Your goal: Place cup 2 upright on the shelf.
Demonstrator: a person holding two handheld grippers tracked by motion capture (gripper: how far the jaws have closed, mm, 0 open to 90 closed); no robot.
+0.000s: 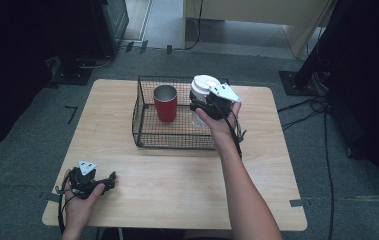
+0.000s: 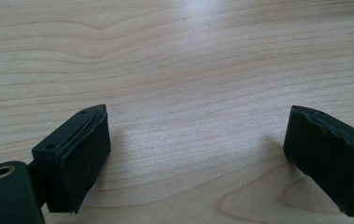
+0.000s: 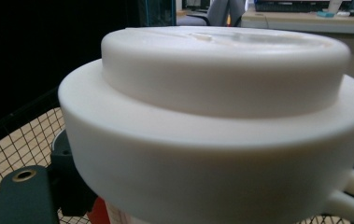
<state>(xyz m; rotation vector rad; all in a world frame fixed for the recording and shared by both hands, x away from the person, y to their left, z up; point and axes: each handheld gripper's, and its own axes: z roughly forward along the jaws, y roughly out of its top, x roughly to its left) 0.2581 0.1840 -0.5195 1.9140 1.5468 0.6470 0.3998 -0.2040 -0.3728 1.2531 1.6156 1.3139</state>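
Right gripper [image 1: 200,106] clamped on white cup [image 1: 202,87] over basket [image 1: 142,135], 3 o'clock of red cup [image 1: 165,102]. Left gripper [image 1: 109,180] jaws spread wide, empty, resting on table [image 1: 187,180].

I see white lid [image 3: 221,107] | red cup [image 1: 166,105], grey inside | black mesh basket [image 1: 142,135] | pale wood-grain table [image 1: 177,185] | black jaws both grippers

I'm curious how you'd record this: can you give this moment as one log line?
right gripper: holds white-lidded cup over wire basket | red cup: upright in basket | left gripper: open, idle on table
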